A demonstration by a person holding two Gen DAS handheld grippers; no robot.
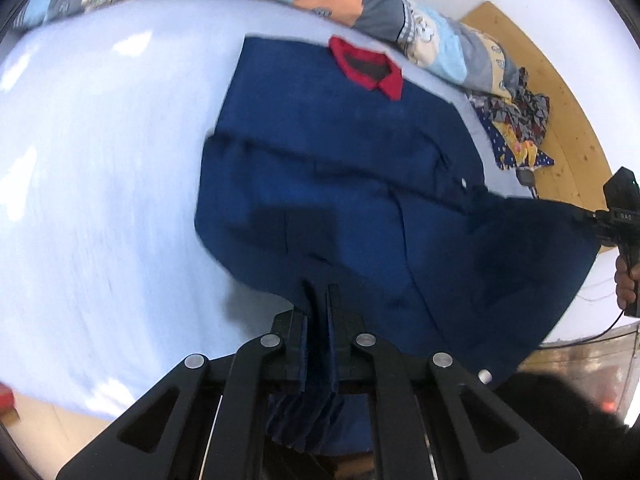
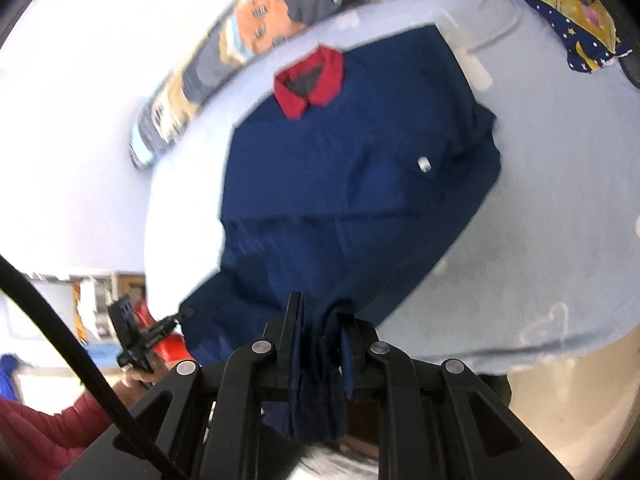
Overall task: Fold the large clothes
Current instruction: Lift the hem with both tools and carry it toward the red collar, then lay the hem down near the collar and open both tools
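A navy blue shirt (image 1: 340,168) with a red collar (image 1: 366,66) lies on a pale blue bed sheet (image 1: 104,184), collar at the far end. My left gripper (image 1: 319,300) is shut on bunched fabric at the shirt's near hem, lifted off the bed. My right gripper (image 2: 320,316) is shut on another bunch of the same hem; the shirt (image 2: 352,168) and its collar (image 2: 310,80) show beyond it. The right gripper also shows in the left wrist view (image 1: 588,216), pinching the hem corner. The left gripper shows in the right wrist view (image 2: 182,314), holding the other corner.
A patchwork quilt (image 1: 432,36) lies along the far edge of the bed. A patterned cloth pile (image 1: 516,128) sits at the right of the bed, also in the right wrist view (image 2: 572,20). Wooden floor (image 1: 560,92) lies beyond. A black cable (image 2: 60,328) crosses the lower left.
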